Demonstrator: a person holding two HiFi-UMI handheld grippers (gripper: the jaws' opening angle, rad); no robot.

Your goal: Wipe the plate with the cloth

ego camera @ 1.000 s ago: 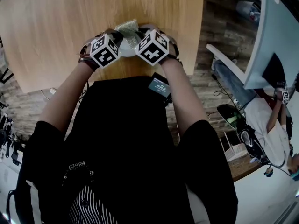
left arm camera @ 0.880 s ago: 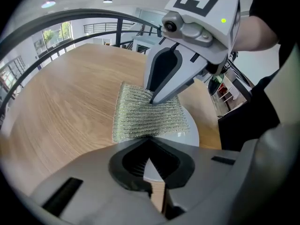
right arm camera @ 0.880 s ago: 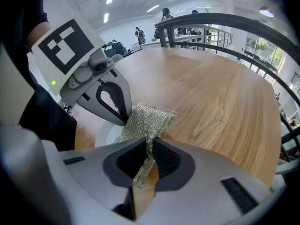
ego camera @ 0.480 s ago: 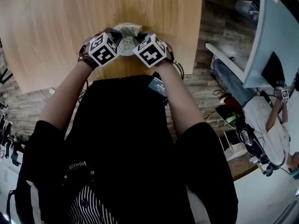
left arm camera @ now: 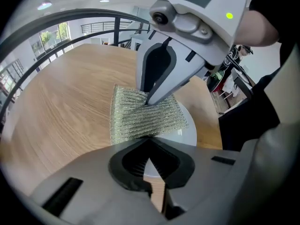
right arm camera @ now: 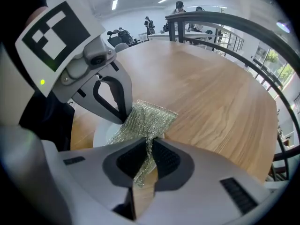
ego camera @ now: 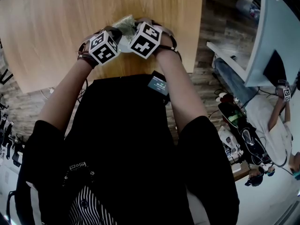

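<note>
At the near edge of the wooden surface (left arm camera: 61, 111), the left tongs (left arm camera: 149, 165) are closed on the near rim of the white plate (left arm camera: 187, 135). Just beyond them the right tongs (right arm camera: 151, 161) are clamped on a bunched fold of the glittery cloth (left arm camera: 140, 116), which lies across the plate. A hard drag could, I judge, slide the plate out of that thin rim hold or tug the fold free. The cloth's long axis runs from the right tongs toward the far left, and its free end reaches past the rim over the surface.
</note>
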